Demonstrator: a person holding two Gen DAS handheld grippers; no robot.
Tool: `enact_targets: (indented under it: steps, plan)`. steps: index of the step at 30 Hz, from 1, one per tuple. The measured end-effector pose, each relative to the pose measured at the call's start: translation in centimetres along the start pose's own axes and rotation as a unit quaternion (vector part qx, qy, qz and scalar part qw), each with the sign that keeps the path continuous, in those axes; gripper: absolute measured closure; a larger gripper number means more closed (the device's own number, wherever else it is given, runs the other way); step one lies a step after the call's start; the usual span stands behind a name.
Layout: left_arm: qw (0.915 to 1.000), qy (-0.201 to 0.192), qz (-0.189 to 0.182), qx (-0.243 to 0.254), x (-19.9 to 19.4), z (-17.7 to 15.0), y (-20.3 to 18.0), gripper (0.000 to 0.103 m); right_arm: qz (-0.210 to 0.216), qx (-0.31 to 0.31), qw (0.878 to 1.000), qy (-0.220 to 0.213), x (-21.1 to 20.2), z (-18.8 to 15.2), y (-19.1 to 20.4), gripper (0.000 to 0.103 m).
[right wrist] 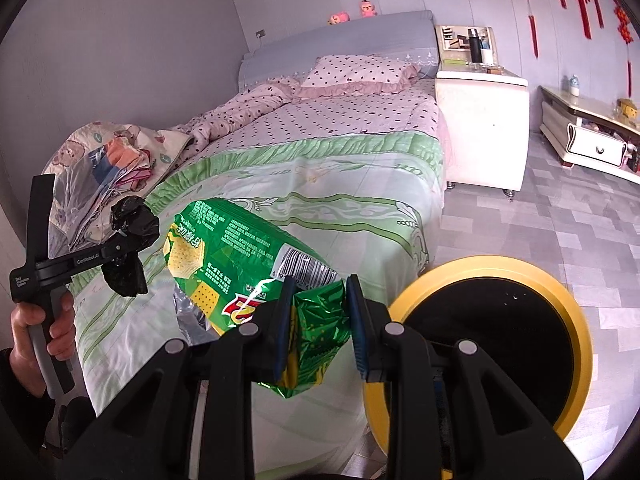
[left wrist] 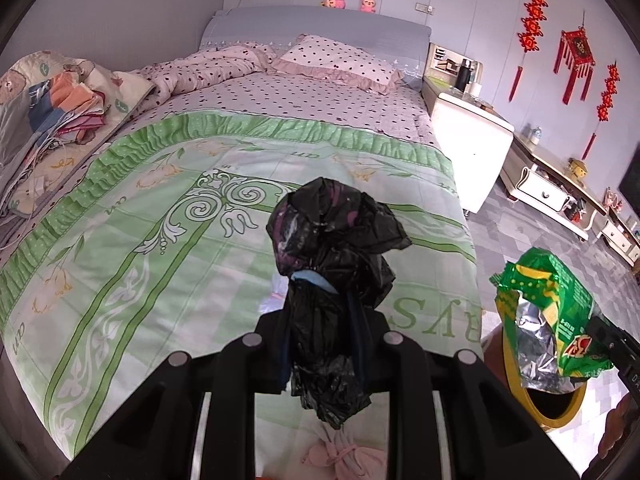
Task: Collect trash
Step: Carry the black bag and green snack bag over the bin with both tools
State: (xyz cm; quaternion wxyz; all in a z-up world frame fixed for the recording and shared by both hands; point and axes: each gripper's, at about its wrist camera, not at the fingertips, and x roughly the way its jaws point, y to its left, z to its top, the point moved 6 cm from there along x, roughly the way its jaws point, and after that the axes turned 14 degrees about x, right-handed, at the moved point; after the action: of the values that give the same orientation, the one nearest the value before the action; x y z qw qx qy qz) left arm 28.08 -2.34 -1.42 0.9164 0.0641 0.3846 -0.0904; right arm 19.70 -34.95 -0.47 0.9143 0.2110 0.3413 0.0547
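In the left wrist view my left gripper (left wrist: 323, 320) is shut on a crumpled black plastic bag (left wrist: 332, 232), which sticks up above the fingers over the foot of the bed. In the right wrist view my right gripper (right wrist: 320, 320) is shut on the twisted end of a green cracker packet (right wrist: 240, 256). The packet's torn silver end points left. Just right of that gripper, on the floor, stands a round bin with a yellow rim (right wrist: 576, 320) and a black liner. The left gripper (right wrist: 124, 246) with the black bag (right wrist: 134, 220) shows at the left, held by a hand (right wrist: 44, 320).
A bed with a green and white cover (left wrist: 160, 240) fills the middle. Folded clothes (left wrist: 68, 104) lie on its left side. A white bedside cabinet (right wrist: 480, 128) and a low drawer unit (right wrist: 592, 144) line the right wall, with grey tiled floor (right wrist: 540, 216) between. A pink cloth bundle (left wrist: 340, 456) lies below.
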Motion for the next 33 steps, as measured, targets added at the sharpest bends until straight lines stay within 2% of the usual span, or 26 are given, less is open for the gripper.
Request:
enact_targets:
  steps: [18,33]
  plan:
    - [0.9947,0.008,-0.083,0.06,2.2,1.6,-12.6,0.082,-0.078,0.073,0.993,-0.049,-4.0,2.4,-10.9,0.078]
    - [0.9851,0.029,-0.141,0.094,4.7,1.0,-21.8,0.082,-0.133,0.159,0.977,-0.051,-4.3,2.5,-20.0,0.078]
